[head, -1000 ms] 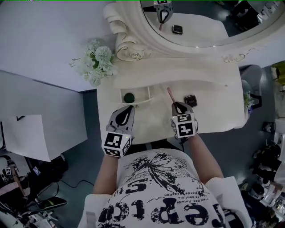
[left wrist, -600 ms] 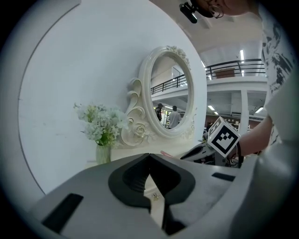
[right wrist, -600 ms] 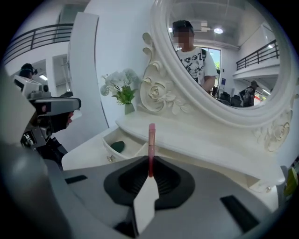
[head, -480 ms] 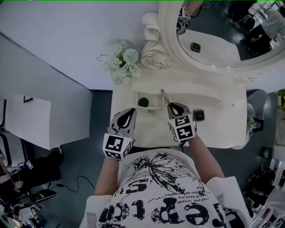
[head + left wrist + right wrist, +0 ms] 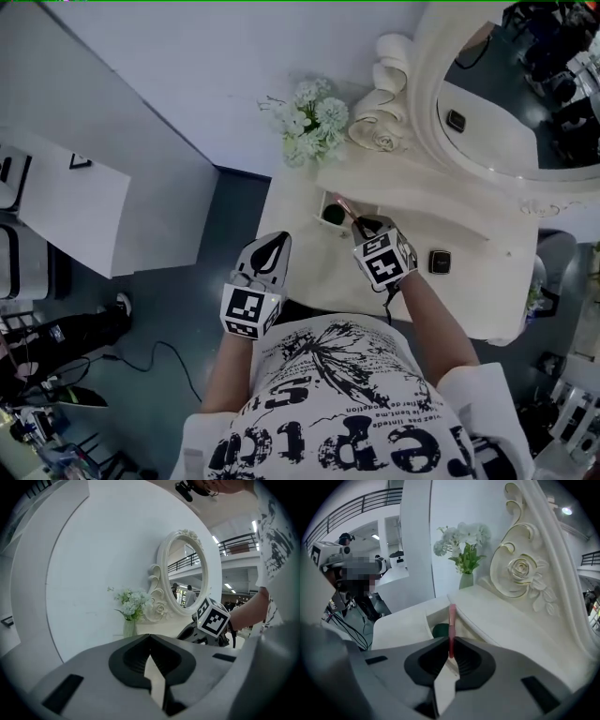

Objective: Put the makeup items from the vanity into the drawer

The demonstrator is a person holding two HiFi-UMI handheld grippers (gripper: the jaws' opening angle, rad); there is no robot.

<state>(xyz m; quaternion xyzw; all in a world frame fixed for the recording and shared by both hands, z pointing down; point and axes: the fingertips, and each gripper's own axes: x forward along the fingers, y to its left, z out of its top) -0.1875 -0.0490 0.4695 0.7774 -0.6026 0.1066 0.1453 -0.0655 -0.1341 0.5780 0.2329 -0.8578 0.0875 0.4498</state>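
Right hand-held gripper (image 5: 361, 228) pinches the pink stick (image 5: 451, 619) by its lower end, tip over the open drawer (image 5: 427, 620) at the counter's (image 5: 478, 286) left end, likely for drop-in. Left hand-held gripper (image 5: 150, 644) is pressed together, empty, parked off the front edge.

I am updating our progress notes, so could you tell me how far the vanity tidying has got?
Done: a dark green round item lies in the open drawer. In hand: the right gripper has its jaws shut on a pink stick, its tip near the drawer. Left: a dark square compact sits on the vanity top. The left gripper is shut and empty.
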